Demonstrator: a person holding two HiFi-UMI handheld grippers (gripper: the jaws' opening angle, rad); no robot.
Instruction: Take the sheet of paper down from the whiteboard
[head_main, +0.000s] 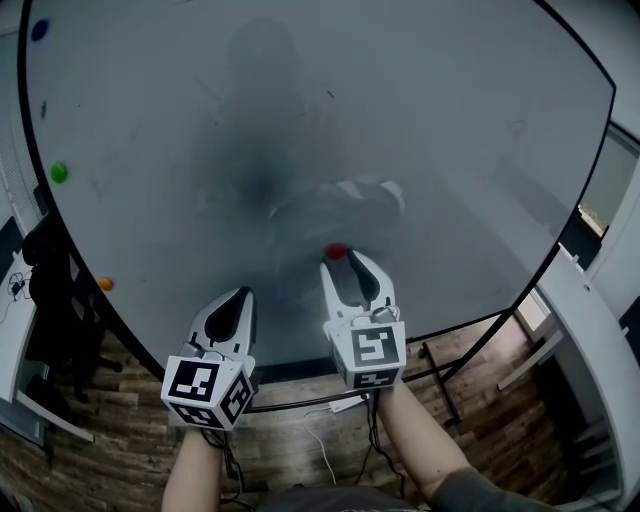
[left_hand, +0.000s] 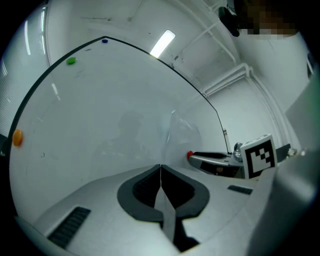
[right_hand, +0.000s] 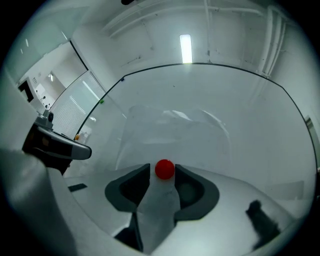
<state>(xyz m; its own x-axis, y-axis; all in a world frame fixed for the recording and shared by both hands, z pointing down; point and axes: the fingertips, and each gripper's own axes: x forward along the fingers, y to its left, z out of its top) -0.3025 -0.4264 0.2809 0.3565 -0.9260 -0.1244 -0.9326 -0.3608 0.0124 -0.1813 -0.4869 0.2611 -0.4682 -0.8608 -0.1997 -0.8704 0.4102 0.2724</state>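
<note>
right tool (right_hand: 162, 171) (spread) around magnet (right_hand: 164, 169)

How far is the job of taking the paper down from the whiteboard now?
Done: nothing; the sheet of paper hangs on the whiteboard under the red magnet. In hand: the right hand-held gripper has open jaws around that magnet; the left hand-held gripper is shut, empty. Left: pull the magnet off, take the sheet down.
</note>
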